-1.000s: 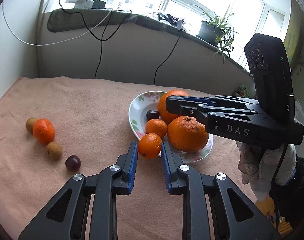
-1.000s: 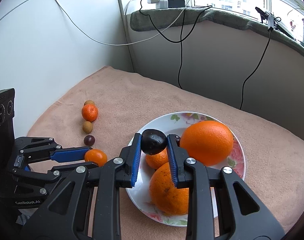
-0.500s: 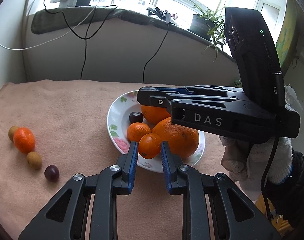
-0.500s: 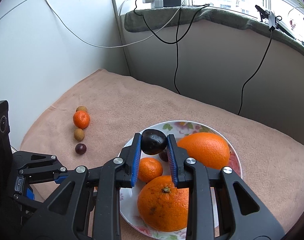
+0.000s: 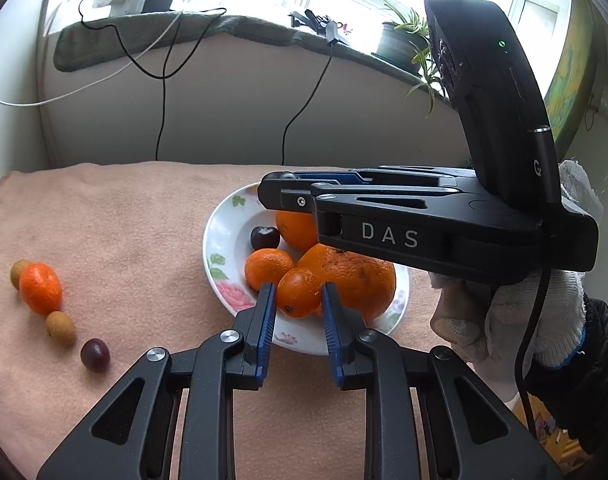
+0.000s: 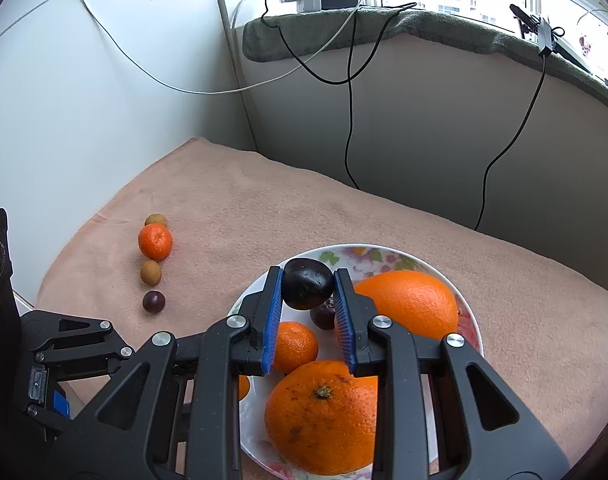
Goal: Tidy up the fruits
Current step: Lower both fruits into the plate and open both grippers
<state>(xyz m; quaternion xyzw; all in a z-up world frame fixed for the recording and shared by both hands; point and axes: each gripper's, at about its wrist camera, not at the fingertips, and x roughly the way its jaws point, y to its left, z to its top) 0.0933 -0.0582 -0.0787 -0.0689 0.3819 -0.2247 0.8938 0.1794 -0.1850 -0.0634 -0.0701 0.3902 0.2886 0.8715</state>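
A white flowered plate [image 5: 219,248] [image 6: 470,332] on the pink cloth holds two big oranges [image 5: 348,276] [image 6: 408,304], a small tangerine [image 5: 265,267] [image 6: 293,346] and a dark cherry [image 5: 265,237]. My left gripper [image 5: 297,296] is shut on a small orange kumquat [image 5: 297,292] over the plate's near rim. My right gripper [image 6: 308,286] is shut on a dark plum [image 6: 307,289] above the plate; it also shows in the left wrist view [image 5: 281,190].
On the cloth left of the plate lie a tangerine [image 5: 40,288] [image 6: 155,242], two brownish longans [image 5: 60,328] [image 6: 150,272] and a dark grape [image 5: 95,355] [image 6: 153,301] in a row. Walls and hanging cables [image 6: 348,120] stand behind; a potted plant [image 5: 404,46] sits on the sill.
Both grippers moved over the plate with their fruit held. The left carried the kumquat from the cloth beside the plate to above its near rim.
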